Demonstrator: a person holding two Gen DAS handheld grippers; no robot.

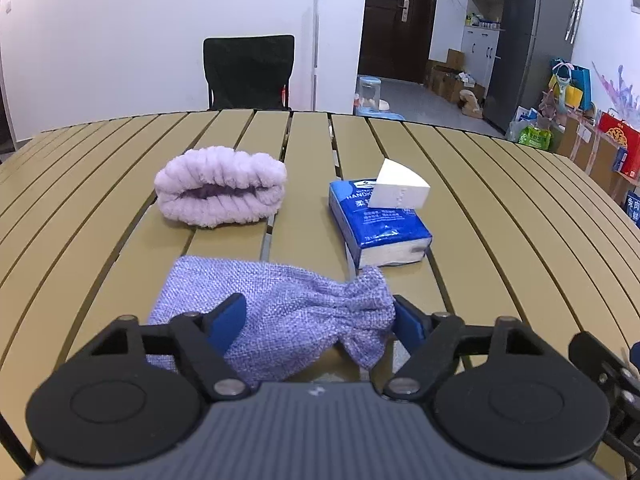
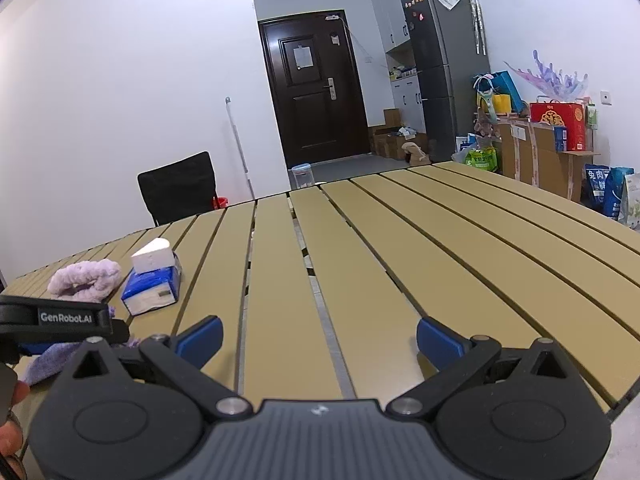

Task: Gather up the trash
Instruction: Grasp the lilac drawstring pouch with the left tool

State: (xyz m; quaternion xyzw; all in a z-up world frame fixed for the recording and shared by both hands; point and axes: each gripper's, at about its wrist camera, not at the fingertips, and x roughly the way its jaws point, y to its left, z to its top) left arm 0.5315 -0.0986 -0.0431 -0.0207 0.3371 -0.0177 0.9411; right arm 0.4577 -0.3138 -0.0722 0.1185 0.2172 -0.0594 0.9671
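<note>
A lilac woven drawstring pouch point(image 1: 280, 312) lies flat on the slatted table point(image 1: 480, 208) right in front of me. My left gripper point(image 1: 320, 312) is tilted down over it, with the pouch between its blue pads. The right pad touches the gathered mouth, the left pad rests over the cloth, and the jaws stand apart. Beyond the pouch a blue tissue pack point(image 1: 380, 220) carries a white folded wedge of paper point(image 1: 400, 188). My right gripper point(image 2: 320, 338) hangs open over bare slats with nothing between its fingers. The pouch point(image 2: 52, 358) peeks out at the lower left of the right wrist view.
A fluffy lilac headband point(image 1: 220, 192) lies left of the tissue pack. A black chair point(image 1: 248, 72) stands behind the table's far edge. A black finger point(image 2: 76, 317) of the left gripper and a person's hand point(image 2: 12, 420) show at the left of the right wrist view.
</note>
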